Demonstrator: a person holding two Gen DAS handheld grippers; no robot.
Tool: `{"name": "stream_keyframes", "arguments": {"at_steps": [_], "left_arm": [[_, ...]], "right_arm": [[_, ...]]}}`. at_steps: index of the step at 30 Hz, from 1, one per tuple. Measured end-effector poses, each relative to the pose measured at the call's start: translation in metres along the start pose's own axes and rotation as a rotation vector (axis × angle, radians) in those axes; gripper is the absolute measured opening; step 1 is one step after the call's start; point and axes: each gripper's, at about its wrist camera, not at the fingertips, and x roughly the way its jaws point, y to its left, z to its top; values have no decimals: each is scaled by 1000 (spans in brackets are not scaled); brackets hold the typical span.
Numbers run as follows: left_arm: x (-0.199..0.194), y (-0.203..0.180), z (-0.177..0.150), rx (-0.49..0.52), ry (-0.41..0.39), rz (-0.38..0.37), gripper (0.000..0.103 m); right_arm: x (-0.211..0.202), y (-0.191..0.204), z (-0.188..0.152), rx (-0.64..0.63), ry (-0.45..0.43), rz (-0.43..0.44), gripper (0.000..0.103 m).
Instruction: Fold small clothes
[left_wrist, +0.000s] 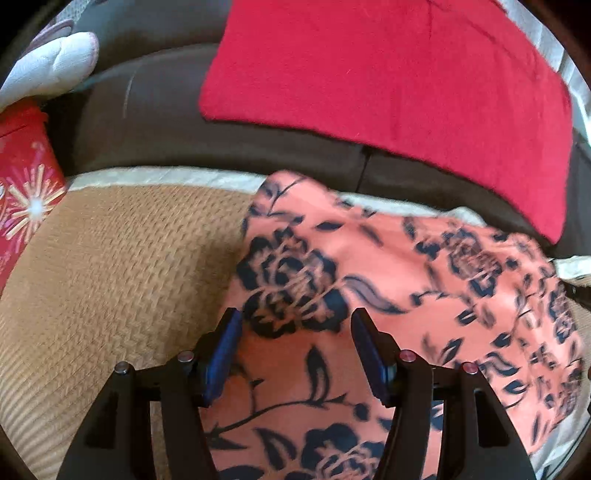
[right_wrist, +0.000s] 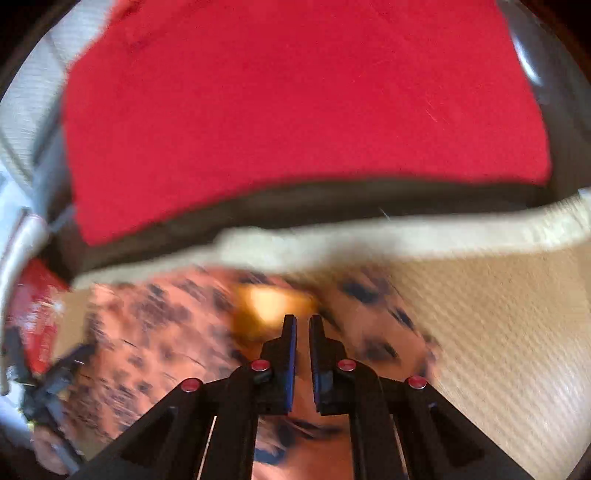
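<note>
Writing: you can read none on the floral garment.
Left gripper: yours, wide above it, empty.
Right gripper: yours, narrow; grip unclear.

Both grippers same build. Left gripper: matte black angular plastic fingers, blue pads on the inner faces, four round metal pins with reddish caps across the linkage. Right gripper: same black fingers, blue pad edges, four red-capped pins, pale slots in the black arms near the bottom edge.
</note>
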Motion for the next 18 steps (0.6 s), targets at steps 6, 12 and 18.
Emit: {"name": "stream_keyframes", "arguments": {"at_steps": [6, 12, 18], "left_arm": [[-3, 8, -8, -21, 30, 43, 63], [-38, -10, -16, 27, -47, -2, 63], [-41, -39, -36, 144, -17, 18, 64]], "right_arm": [[2, -64, -25, 196, -89, -150, 9], [-64, -18, -48, 132, -227, -38, 11], [-58, 31, -89, 143, -155, 56, 11]]}}
